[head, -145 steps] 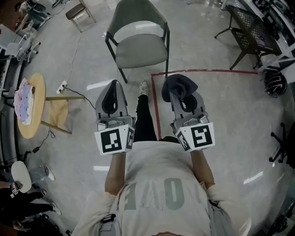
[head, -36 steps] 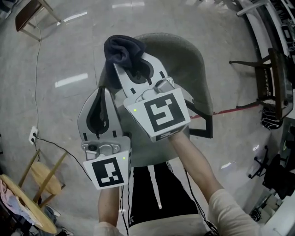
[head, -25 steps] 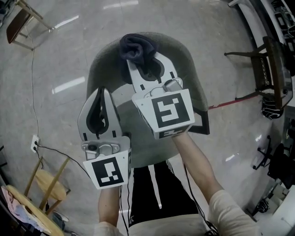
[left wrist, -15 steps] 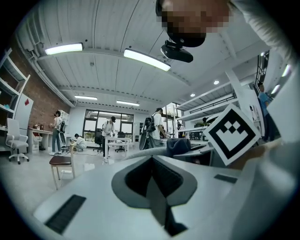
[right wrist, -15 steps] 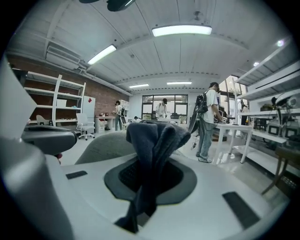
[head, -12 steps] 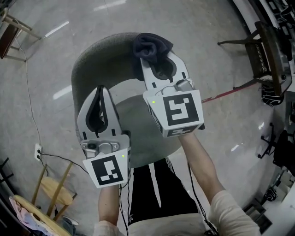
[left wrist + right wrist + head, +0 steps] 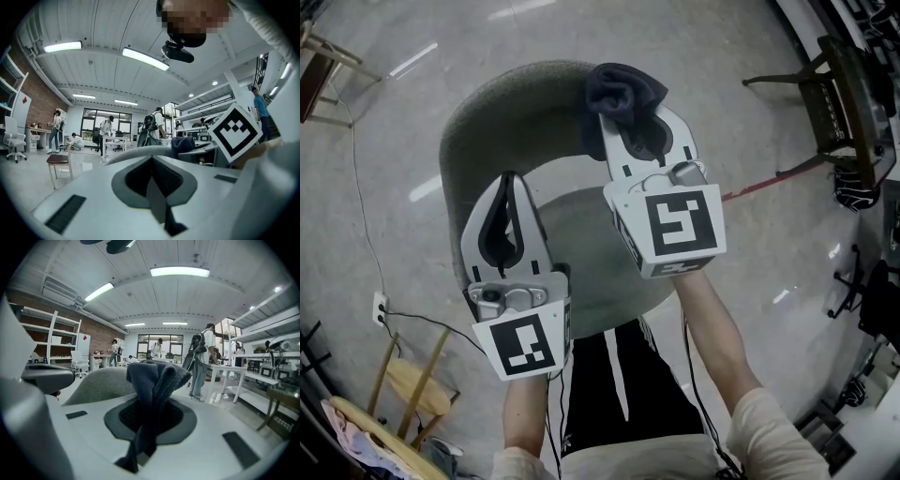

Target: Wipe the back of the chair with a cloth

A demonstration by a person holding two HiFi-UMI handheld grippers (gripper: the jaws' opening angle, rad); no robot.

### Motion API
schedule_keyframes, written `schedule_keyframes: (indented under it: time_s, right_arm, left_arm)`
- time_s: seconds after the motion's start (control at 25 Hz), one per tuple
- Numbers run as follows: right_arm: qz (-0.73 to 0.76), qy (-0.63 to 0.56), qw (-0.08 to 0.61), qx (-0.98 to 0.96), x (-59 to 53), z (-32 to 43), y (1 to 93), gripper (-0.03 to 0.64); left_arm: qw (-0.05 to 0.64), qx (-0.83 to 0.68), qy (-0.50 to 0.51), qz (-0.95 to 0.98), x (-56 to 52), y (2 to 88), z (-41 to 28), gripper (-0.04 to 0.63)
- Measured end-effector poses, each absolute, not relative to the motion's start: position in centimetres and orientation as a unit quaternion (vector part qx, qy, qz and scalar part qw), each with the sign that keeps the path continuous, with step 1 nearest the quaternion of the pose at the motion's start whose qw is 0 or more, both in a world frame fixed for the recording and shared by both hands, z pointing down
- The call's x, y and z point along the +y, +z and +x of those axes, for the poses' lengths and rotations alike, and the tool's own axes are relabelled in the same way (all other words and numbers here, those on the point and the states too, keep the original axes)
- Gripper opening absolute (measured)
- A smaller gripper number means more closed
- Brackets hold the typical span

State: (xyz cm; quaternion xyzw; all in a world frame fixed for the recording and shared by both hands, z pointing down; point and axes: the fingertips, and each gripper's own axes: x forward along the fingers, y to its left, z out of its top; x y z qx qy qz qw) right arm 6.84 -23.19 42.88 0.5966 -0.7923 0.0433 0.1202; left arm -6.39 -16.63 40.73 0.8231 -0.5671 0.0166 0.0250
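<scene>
The cloth slid right, seemingly touching chair back.

The floor was glossy grey and mirrored the ceiling lights, with a red tape line across it. A power strip and its cable lay near a wooden stool. A dark metal chair stood off to the right. The white panelled ceiling carried long strip lights. A brick wall met tall windows. White shelving and a white office chair stood nearby, with several people about.
</scene>
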Motion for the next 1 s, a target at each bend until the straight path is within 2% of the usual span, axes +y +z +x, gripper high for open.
schedule_keyframes:
  time_s: [0.32, 0.76, 1.0]
  right_arm:
    - [0.578, 0.016, 0.134, -0.805, -22.4, 4.8, 41.9, 0.058]
    - [0.401, 0.042, 0.105, -0.909, -18.4, -9.5, 43.8, 0.058]
    - [0.338, 0.069, 0.106, -0.933, -17.0, -15.4, 46.6, 0.058]
  left_arm:
    - [0.03, -0.59, 0.019, 0.807, -16.0, 41.1, -9.0, 0.015]
    - [0.006, -0.642, 0.023, 0.766, -13.7, 41.1, -14.1, 0.015]
    - [0.021, -0.679, 0.036, 0.733, -12.1, 42.9, -18.5, 0.015]
